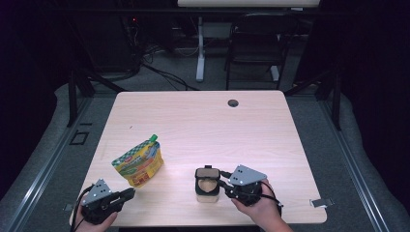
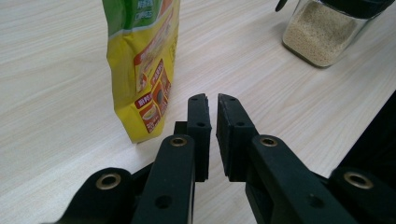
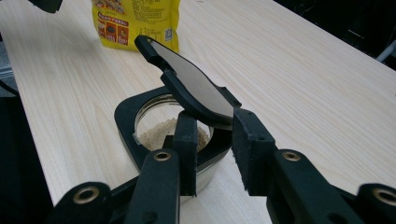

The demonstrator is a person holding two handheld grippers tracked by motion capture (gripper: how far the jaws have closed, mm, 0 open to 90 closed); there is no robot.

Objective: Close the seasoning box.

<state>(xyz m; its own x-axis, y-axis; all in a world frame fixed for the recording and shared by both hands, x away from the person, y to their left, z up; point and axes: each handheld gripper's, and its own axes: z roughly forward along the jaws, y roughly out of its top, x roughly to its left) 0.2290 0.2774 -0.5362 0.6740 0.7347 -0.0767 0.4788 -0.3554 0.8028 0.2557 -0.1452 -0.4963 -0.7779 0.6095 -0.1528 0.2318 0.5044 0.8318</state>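
A yellow and green spouted pouch [image 1: 140, 162] [image 2: 144, 60] [image 3: 135, 21] stands upright on the table's near left. A small glass jar [image 1: 208, 186] [image 2: 322, 32] [image 3: 126, 116] of pale grains sits near the front edge, its black flip lid [image 3: 196, 84] tilted up. My right gripper [image 1: 223, 181] [image 3: 215, 116] is at the jar's right side. The lid's hinged end lies between its parted jaws, and the pads do not visibly press on it. My left gripper [image 1: 129, 193] [image 2: 212, 100] rests low by the front left corner and points at the pouch. Its jaws are almost together with nothing between them.
The light wooden table [image 1: 203, 121] has a round cable hole [image 1: 233, 103] near its far edge. Beyond it stand a dark chair [image 1: 256, 43] and a white desk leg [image 1: 200, 48]. The table's front edge runs just under both hands.
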